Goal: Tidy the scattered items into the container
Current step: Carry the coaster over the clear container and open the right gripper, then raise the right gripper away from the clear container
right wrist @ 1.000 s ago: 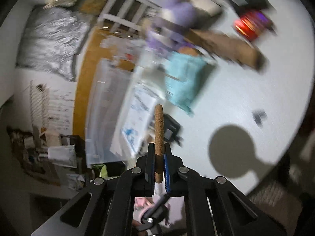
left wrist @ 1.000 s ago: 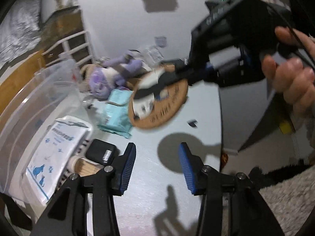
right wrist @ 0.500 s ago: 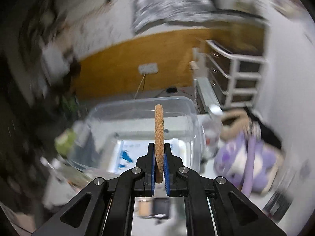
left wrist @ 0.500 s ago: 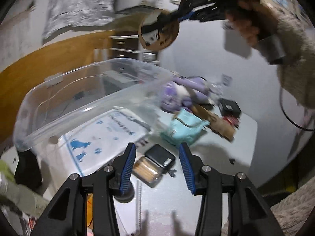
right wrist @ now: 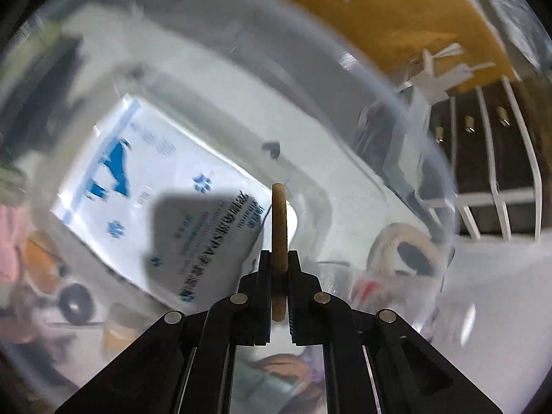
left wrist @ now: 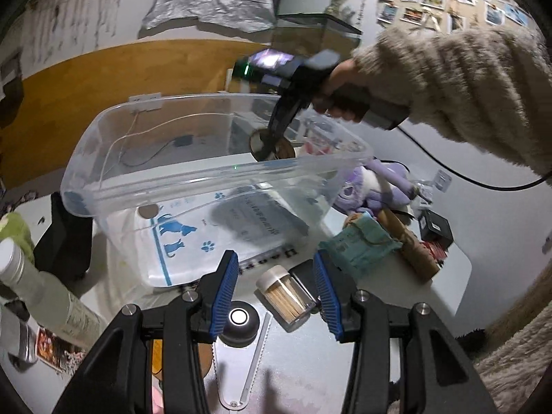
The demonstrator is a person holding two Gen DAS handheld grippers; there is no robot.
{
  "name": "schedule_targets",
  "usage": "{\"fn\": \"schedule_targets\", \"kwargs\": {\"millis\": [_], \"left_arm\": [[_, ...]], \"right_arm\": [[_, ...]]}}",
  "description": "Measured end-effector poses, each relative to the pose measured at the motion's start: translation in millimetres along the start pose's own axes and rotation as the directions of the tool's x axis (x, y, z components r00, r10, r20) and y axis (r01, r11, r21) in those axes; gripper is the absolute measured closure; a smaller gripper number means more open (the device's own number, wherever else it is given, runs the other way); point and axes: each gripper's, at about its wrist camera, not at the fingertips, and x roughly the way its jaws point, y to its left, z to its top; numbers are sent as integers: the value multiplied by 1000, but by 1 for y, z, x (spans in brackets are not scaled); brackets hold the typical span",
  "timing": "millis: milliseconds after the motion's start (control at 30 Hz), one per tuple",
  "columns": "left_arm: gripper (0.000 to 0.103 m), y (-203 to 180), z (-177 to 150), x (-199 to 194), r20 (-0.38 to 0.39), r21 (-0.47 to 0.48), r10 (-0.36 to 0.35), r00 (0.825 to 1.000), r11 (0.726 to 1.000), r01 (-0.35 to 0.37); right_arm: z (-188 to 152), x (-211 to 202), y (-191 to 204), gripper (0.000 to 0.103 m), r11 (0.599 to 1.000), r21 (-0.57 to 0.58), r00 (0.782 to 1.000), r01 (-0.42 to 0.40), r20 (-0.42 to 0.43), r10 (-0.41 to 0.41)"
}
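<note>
Left wrist view: your left gripper [left wrist: 276, 288] hangs with fingers apart over the toothpick jar [left wrist: 287, 297], beside the clear container [left wrist: 193, 172].

Right wrist view: your right gripper [right wrist: 278, 269] clamps the cork coaster [right wrist: 278, 227] edge-on inside that container.

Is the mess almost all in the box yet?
Not yet. Only the white bag lies in the box. The right gripper holds the cork disc inside it. The toothpick jar, teal pack and purple plush are outside it.
</note>
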Motion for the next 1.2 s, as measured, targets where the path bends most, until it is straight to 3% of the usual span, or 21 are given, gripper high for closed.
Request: {"fn": "schedule_targets", "kwargs": {"millis": [200,467,533,633,667,700,800,933,1067,1200], "left_arm": [[58,8,0,4,-3,-39,38,999,999,-38],[58,16,-1,8,-14,-74,62,998,995,-63],[58,17,0,8,-16,-78,64,998,995,-65],[58,17,1,8,-17,-80,64,998,995,-65],[58,17,1,8,-19,-81,62,998,995,-63],[58,17,1,8,-19,-79,61,998,995,-62],[58,16,0,8,-18,-74,56,998,996,-57],[58,11,0,7,-16,-57,45,999,997,-46],[58,6,1,6,-11,-41,28,1000,999,-29],[58,-1,1,4,-8,-19,9,1000,1000,-9]], "right_arm": [[21,50,26,94,974,-173,982,144,-97,-163],[32,85,33,94,964,-203,968,173,-146,-205],[34,89,35,94,967,-210,972,145,-153,-179],[33,90,36,76,975,-202,978,89,-166,-123],[33,89,36,56,977,-199,980,76,-166,-110],[32,86,35,44,976,-201,982,80,-155,-112],[32,75,32,44,977,-195,985,90,-127,-116],[30,46,15,44,992,-124,995,23,-97,-35],[17,-7,-10,44,999,-38,1000,-16,0,16],[-12,-68,-34,43,995,70,989,-68,133,59]]}}
